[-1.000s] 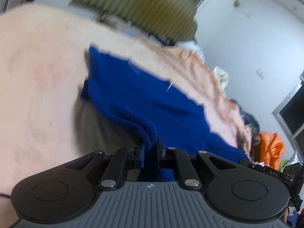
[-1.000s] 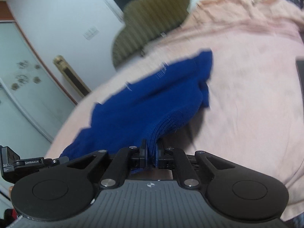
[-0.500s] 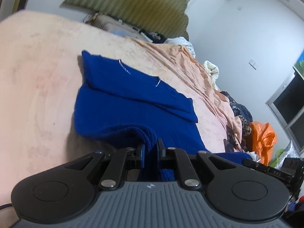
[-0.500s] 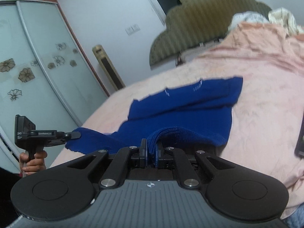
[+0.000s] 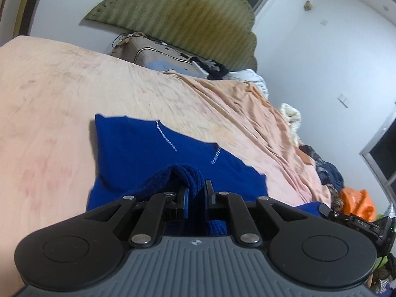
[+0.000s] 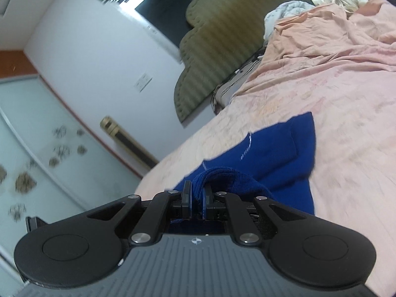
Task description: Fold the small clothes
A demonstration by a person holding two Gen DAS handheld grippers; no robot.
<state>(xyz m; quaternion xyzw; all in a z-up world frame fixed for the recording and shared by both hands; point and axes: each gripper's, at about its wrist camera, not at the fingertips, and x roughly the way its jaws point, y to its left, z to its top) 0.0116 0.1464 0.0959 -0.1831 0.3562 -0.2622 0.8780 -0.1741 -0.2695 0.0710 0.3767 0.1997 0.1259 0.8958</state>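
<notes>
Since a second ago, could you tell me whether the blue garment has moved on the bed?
Yes. The blue garment now lies flatter on the pink sheet, its far edge settled further from the green headboard.

Blue garment folded over, held edge carried toward far edge

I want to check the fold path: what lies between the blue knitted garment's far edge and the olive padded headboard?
Only bare peach bedsheet, in the left wrist view, between blue knitted garment and olive padded headboard.
</notes>
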